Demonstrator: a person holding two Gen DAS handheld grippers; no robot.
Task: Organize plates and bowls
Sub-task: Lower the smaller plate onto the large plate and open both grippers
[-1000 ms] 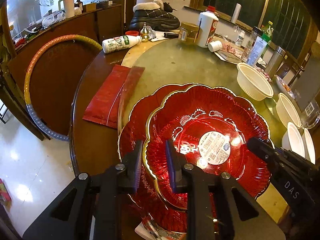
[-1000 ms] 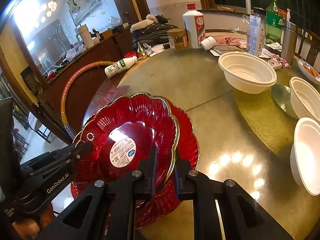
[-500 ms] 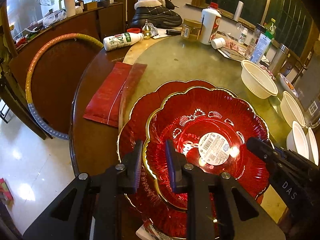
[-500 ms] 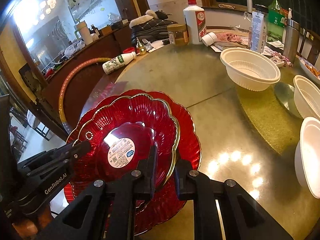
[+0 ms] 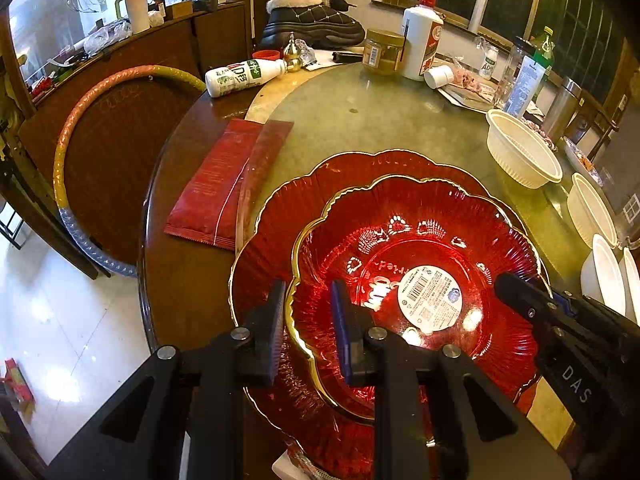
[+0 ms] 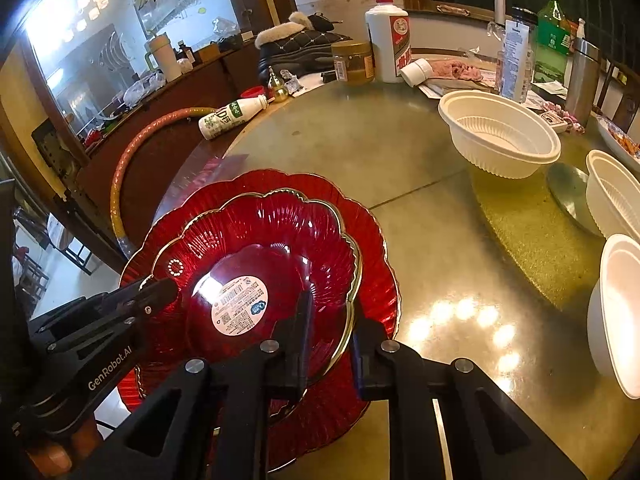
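Observation:
A small red plate [image 5: 420, 248] with a gold scalloped rim and a round white label lies over a larger red plate [image 5: 272, 216] at the near edge of the round table. My left gripper [image 5: 308, 312] is shut on the small plate's left rim. My right gripper [image 6: 332, 328] is shut on the same small plate [image 6: 260, 248] at its right rim, above the larger plate [image 6: 376, 240]. Each view shows the other gripper's fingers at the opposite rim. Three white bowls [image 6: 500, 140] [image 6: 616, 196] [image 6: 620, 312] stand to the right.
A red packet [image 5: 228, 184] lies left of the plates near the table edge [image 5: 148, 240]. A white bottle [image 5: 240, 76] lies on its side at the back, near a jar [image 5: 384, 50], a tall white bottle [image 5: 420, 40] and other clutter. A hoop [image 5: 72, 140] leans at the left.
Both grippers keep their hold on the small plate's rim. The plate has shifted only slightly over the larger one.

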